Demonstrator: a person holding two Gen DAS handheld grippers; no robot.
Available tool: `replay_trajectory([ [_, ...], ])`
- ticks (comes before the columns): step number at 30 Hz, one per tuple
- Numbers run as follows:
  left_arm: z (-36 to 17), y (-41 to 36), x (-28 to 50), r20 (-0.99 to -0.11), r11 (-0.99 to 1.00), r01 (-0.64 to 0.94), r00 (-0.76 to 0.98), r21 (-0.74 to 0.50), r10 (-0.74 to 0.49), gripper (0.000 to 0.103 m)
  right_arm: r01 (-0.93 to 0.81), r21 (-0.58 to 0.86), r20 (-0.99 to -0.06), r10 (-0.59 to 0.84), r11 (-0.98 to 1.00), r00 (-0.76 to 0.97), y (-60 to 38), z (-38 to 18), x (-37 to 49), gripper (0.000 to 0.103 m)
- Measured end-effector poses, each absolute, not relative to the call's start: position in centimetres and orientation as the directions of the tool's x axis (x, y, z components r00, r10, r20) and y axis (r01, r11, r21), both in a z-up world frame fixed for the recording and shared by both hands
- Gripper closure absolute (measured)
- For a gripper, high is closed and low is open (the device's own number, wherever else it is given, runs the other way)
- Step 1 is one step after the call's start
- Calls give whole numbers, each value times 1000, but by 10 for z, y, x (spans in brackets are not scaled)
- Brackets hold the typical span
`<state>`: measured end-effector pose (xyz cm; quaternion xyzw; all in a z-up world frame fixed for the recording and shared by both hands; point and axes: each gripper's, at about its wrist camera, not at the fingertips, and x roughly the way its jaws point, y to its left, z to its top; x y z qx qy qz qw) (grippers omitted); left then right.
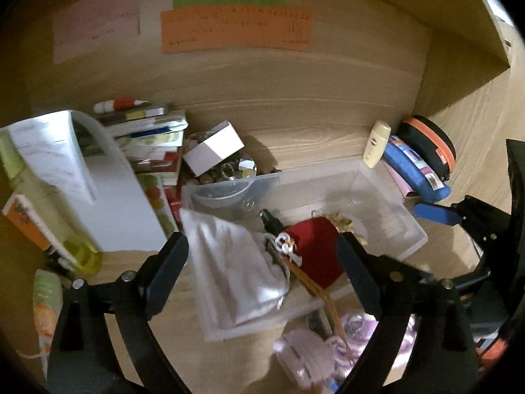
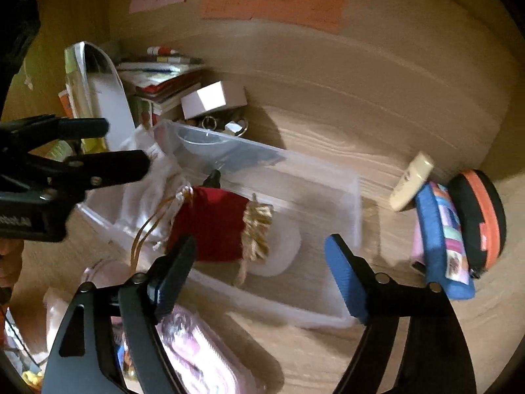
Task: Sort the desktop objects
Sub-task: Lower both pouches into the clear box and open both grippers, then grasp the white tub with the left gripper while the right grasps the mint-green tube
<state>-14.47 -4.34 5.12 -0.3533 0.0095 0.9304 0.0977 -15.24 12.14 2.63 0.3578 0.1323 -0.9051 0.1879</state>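
Nearest the cameras, both grippers are hovering over a wooden desk with their jaws spread and nothing pinched between them. The left gripper is standing above the near-left end of a clear bin; the right gripper is standing above the bin's near-right part, its blue pads facing each other across open space.

Just below the grippers, outside the bin on the desk, a pink pouch is lying at the near edge.

Inside the bin, a red pouch with a gold fringe is lying flat near the middle, its tan cord trailing out over the near wall. Beside it on the left, a white cloth bag is resting in the bin's left end, partly draped over the rim. A dark spray top is showing between the two.

To the right of the bin, a blue case is lying on the desk, with a cream bottle and a black-and-orange round case just beside it.

Behind the bin on the left, a white box is sitting on a heap of small metal items, next to a stack of books and a white tissue box.

Farthest back, pink, green and orange paper notes are fixed to the wooden back panel.
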Motion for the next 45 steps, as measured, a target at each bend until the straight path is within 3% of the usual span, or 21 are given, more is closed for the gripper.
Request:
replay_trajectory([
  [14,34,-55,-79,-700,-991,-131,-705,-31,116,7,423,-105,-667,-251,-900,-701,160,27,-92,19],
  [24,-8,-40,-45,-768,-992,-119,-632,-30,99,7,426,-95,-715,-236,-900,-658,177,-6,-66,19],
  [33,-35,-31,-41,-812,-989,-114,-565,-97,145,7,446,14,-769,-295,-895,-567,190,-36,-52,19],
  [45,-55,-30,-50,-820,-989,-66,-553,-135,149,7,488,42,-814,-313,-872,-490,181,-62,-53,19],
])
